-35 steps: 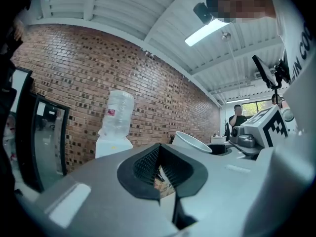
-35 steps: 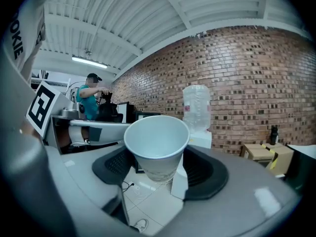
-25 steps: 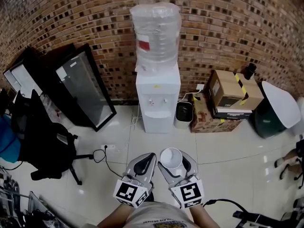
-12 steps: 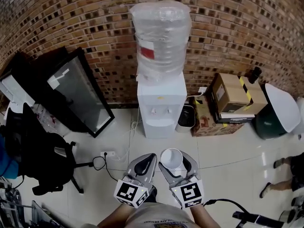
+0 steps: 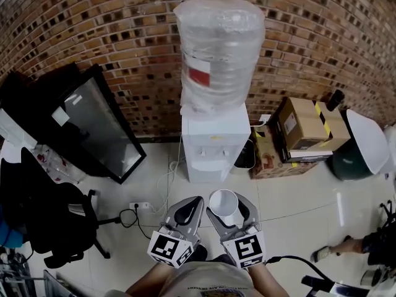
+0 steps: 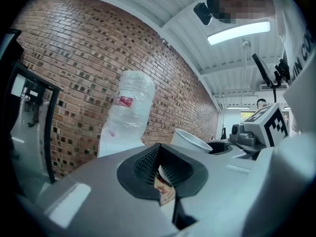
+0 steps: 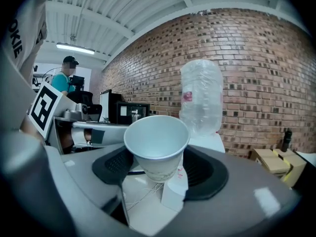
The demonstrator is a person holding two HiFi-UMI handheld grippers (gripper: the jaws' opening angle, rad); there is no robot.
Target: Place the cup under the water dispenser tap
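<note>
The right tool (image 5: 228,212) held the white paper cup (image 5: 223,203) upright. Its jaws stood fairly wide and pressed on the cup's lower wall. The mouth faced up, and in the right gripper view the inside looked empty. The left tool (image 5: 193,204) sat just beside it at 9 o'clock, level. Its jaws were drawn to a narrow slit with nothing between them.

The water dispenser (image 5: 209,142), a white cabinet, stood against the brick wall (image 5: 93,17) at 12 o'clock from the cup. It was well apart from the cup across the tiled floor (image 5: 297,197), so the cup was not yet at the dispenser's front. A large clear bottle (image 5: 221,48) with a red and white label sat upended on top of the cabinet, wrapped in clear film.

A small dark bin (image 5: 245,155) stood touching or just beside the cabinet at its 3 o'clock. Past it, at 2 o'clock from the tools, cardboard boxes (image 5: 303,125) were stacked by the wall. A dark green bin with a white lid (image 5: 362,147) stood beyond them. At 10 o'clock a black-framed glass panel (image 5: 93,125) leaned on the wall. A black office chair (image 5: 55,218) stood at 9 o'clock, with a power strip (image 5: 137,205) on the floor between it and the tools.
</note>
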